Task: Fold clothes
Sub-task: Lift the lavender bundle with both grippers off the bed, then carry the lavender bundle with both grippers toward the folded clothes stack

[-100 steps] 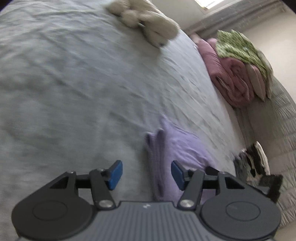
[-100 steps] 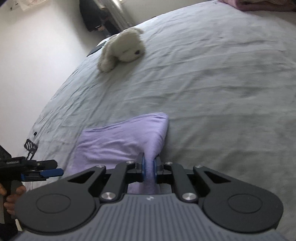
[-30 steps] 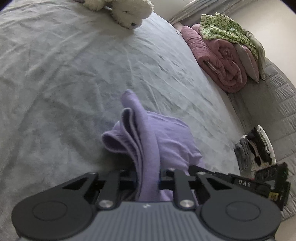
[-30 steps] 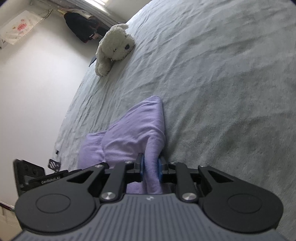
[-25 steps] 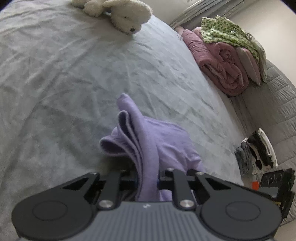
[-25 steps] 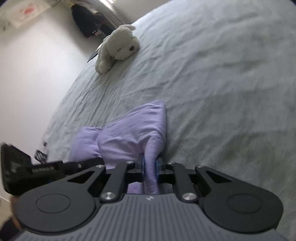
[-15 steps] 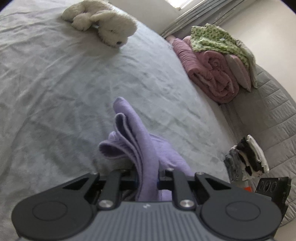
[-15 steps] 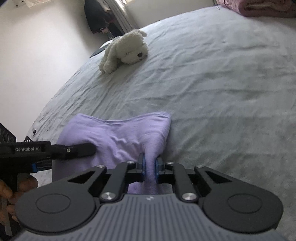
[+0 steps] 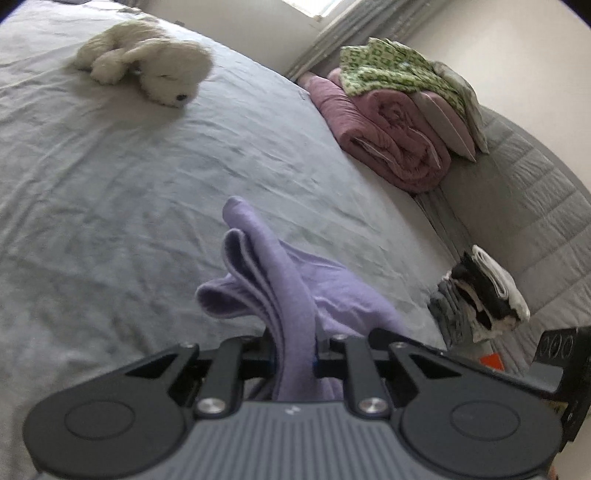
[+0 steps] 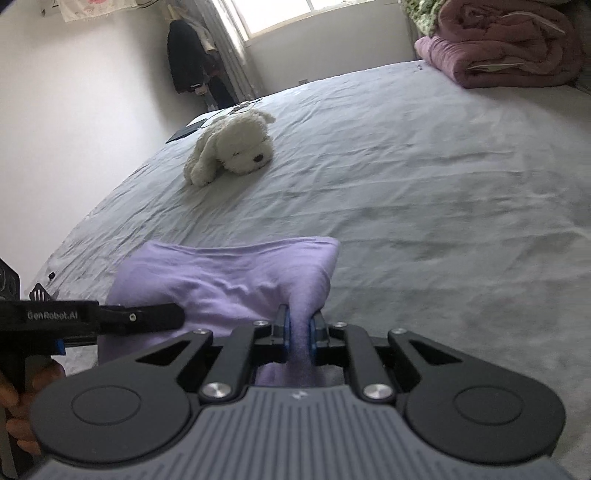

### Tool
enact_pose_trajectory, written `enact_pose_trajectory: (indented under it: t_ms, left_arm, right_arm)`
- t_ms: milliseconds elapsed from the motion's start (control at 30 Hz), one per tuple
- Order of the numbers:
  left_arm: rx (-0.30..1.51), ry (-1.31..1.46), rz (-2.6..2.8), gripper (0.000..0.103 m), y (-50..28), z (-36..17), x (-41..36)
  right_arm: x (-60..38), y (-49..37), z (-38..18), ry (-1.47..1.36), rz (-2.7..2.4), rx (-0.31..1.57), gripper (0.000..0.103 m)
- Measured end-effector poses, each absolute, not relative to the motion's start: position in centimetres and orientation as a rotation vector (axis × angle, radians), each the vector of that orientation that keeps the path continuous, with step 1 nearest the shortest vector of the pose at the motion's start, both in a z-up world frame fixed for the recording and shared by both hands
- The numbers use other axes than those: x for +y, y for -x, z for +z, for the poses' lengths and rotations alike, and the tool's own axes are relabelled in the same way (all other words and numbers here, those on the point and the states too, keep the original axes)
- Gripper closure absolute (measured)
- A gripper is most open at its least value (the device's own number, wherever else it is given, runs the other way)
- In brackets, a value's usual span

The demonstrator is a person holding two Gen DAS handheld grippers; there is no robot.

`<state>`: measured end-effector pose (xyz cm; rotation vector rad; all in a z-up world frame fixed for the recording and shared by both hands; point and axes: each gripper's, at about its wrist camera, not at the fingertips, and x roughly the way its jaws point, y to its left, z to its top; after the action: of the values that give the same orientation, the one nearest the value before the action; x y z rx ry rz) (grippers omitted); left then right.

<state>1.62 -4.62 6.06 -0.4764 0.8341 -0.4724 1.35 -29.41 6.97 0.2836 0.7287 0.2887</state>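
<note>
The grey bed (image 9: 110, 177) fills both views, and the lilac garment (image 10: 229, 280) lies bunched near its close edge, lifted at two ends. Only the left wrist view shows the quilted grey headboard side (image 9: 535, 206), the rolled pink duvet (image 9: 388, 136) with a green patterned cloth (image 9: 391, 70) on top, and a small stack of folded dark and white clothes (image 9: 480, 295) by the bed's edge. Only the right wrist view shows the white wall, the window (image 10: 314, 14), dark clothing hanging in the corner (image 10: 188, 59), and a hand (image 10: 18, 410) gripping the other tool's handle. The white plush dog (image 10: 232, 147) appears in both. The left gripper (image 9: 293, 358) is pinching a thick fold of the garment, and the right gripper (image 10: 299, 332) is pinching the opposite corner between its blue pads (image 10: 287, 328). The left tool's side arm reads "GenRobot.AI" in the right wrist view. Three seconds back the left claw stood spread above the cloth while the right already gripped; since then the garment has come up off the bed and more of the room shows.
</note>
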Motion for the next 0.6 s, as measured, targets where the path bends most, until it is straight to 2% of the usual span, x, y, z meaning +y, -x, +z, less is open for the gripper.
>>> enact_pose_trajectory:
  t_ms: [333,600]
  left_arm:
    - [0.826,0.387,-0.483,0.087,-0.7,7.0,-10.2]
    - [0.75,0.389,-0.553,0.087,-1.7,11.1,-15.9]
  right_arm:
    - [-33.1,0.3,7.5,-0.251,0.226,0.724,0.091]
    - [-39.1,1.9,11.8,-0.275,0.182,0.605,0.091]
